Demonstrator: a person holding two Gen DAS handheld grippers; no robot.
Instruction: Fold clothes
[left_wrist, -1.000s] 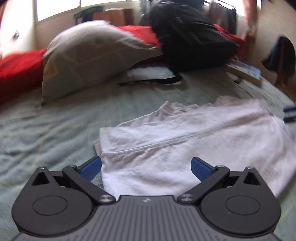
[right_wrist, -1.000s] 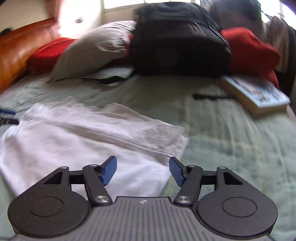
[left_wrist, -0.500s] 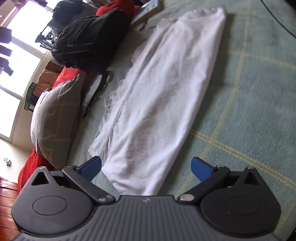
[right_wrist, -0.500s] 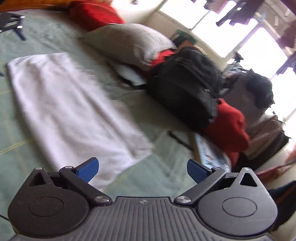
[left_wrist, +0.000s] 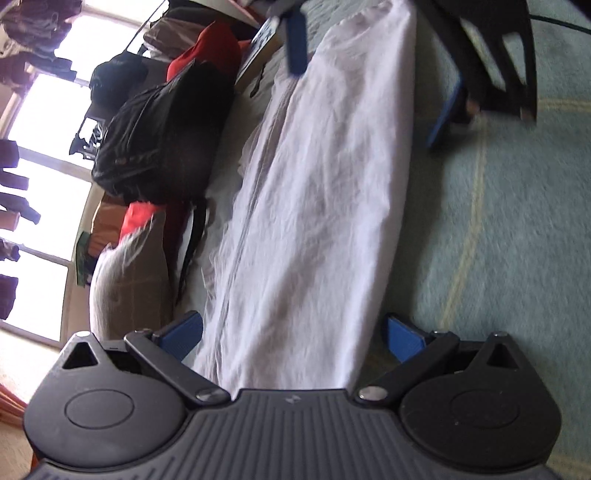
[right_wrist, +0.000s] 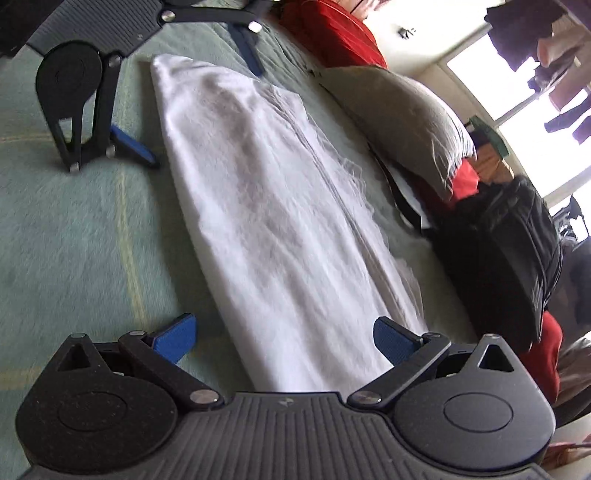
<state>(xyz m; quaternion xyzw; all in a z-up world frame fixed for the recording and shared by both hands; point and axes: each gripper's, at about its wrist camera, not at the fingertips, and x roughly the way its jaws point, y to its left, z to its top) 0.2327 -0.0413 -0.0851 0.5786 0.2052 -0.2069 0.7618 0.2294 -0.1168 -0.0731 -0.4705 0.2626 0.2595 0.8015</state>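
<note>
One white garment (left_wrist: 314, 206), one backpack (left_wrist: 162, 140), two grippers (left_wrist: 291, 338).

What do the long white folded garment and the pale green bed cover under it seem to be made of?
The long white folded garment looks like thin, soft woven or knit cotton with a matte finish: fine wrinkles, a stitched seam along its length. The pale green bed cover looks like a thicker, slightly fuzzy matte fabric with pale yellow lines; the blur leaves its weave uncertain.

left wrist: low, facing right claw (left_wrist: 365, 74) | right wrist: opposite end | shared: white garment (left_wrist: 317, 192)
</note>
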